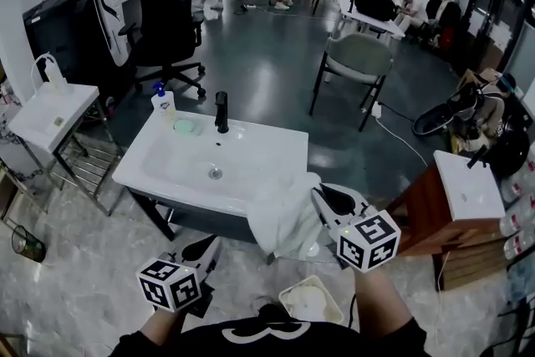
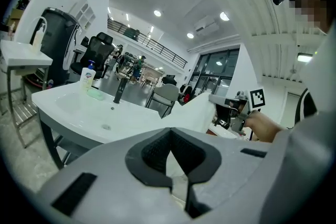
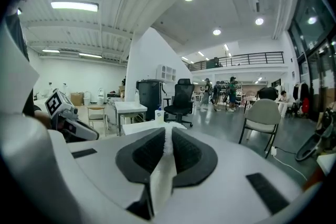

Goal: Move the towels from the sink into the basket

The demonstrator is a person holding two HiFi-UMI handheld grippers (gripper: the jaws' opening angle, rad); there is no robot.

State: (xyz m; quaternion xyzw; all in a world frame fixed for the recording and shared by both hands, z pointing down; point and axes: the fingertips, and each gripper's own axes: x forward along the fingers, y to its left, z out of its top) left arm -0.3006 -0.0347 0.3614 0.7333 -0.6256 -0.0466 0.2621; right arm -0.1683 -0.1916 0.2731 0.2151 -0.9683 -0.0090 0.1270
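Note:
A white towel [image 1: 284,217] hangs over the front right corner of the white sink [image 1: 251,148], and my right gripper [image 1: 321,196] is shut on its upper edge. In the right gripper view the towel [image 3: 160,176] runs as a white strip between the dark pads. My left gripper [image 1: 209,248] hovers low in front of the sink, shut, with nothing in its jaws. The left gripper view shows the towel [image 2: 197,110] and the right gripper [image 2: 231,107] beyond the sink [image 2: 79,107]. A white basket [image 1: 311,298] sits on the floor between my arms, below the towel.
On the sink's back edge are a black faucet [image 1: 221,111], a soap bottle [image 1: 163,104] and a green soap dish [image 1: 184,127]. A small white basin on a rack [image 1: 50,113] stands at the left, a wooden cabinet with a basin [image 1: 460,205] at the right. Chairs and people are farther back.

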